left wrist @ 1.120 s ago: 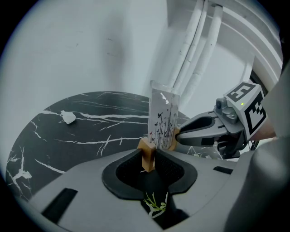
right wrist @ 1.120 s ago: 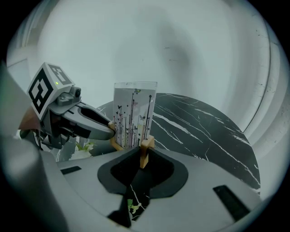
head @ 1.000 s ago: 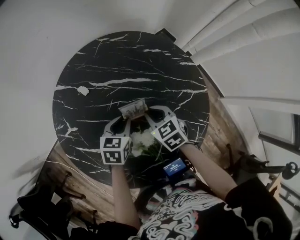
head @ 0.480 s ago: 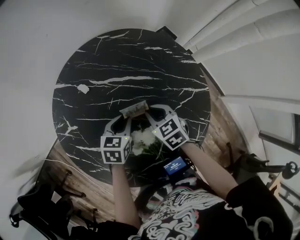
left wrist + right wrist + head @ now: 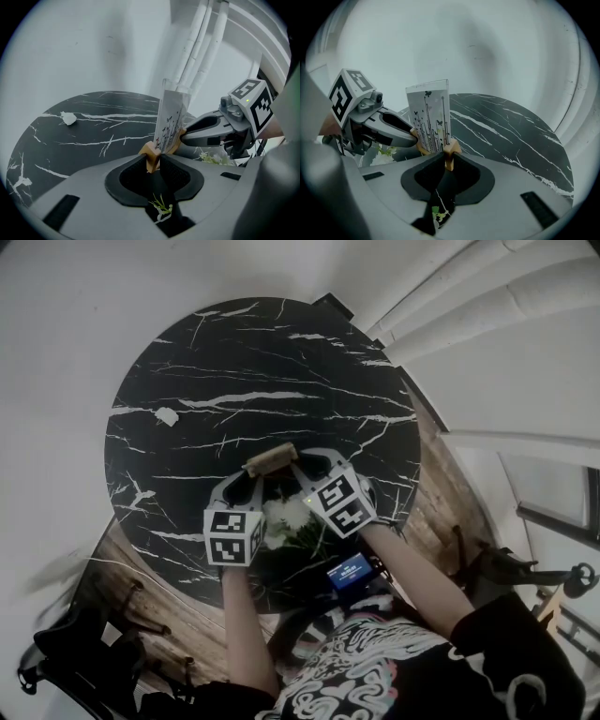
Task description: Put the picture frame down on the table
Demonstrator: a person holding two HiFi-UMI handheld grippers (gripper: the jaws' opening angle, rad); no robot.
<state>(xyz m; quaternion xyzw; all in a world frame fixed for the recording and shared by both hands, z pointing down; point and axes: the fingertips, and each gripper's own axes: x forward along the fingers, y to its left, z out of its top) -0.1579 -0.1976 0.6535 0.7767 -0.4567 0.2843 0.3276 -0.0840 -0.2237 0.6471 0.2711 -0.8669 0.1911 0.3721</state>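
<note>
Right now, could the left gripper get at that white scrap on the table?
Probably not yet: the left gripper is shut on the picture frame, though nothing lies between it and the white scrap.

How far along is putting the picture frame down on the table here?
Done: the clear-panelled picture frame with a wooden base is over the black marble round table. In hand: left gripper and right gripper are each shut on one end of the base, panel upright. Remaining: lowering it and letting go; table contact can't be judged.

We can read no words or numbers: the picture frame (image 5: 428,116) bears only drawn stems and butterflies, and the blue screen (image 5: 348,572) is too small.
</note>
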